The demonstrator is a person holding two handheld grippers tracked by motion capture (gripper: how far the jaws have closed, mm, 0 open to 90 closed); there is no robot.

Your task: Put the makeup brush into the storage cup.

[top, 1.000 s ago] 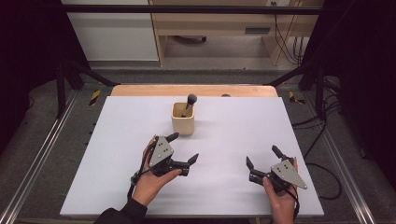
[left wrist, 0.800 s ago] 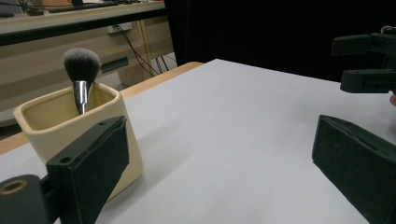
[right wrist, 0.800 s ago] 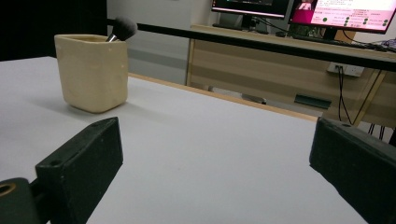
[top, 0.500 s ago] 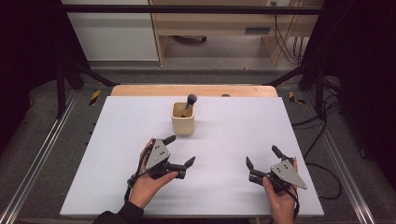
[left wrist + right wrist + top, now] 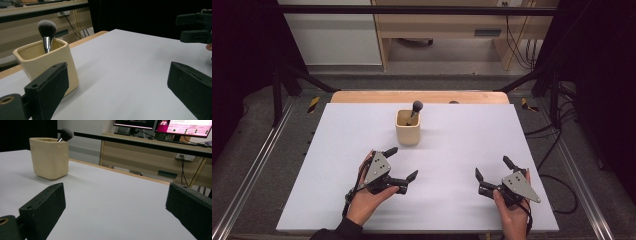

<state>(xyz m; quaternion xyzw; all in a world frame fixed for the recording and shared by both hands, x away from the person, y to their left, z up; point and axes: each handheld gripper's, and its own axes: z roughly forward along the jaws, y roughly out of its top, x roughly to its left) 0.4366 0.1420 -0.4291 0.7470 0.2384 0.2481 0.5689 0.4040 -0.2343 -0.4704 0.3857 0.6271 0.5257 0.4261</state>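
Left gripper (image 5: 401, 164) rests low at the near left, held in the left hand (image 5: 368, 196), its 2 jaws wide apart. Right gripper (image 5: 493, 170) sits at the near right in the right hand (image 5: 512, 215), jaws likewise spread.
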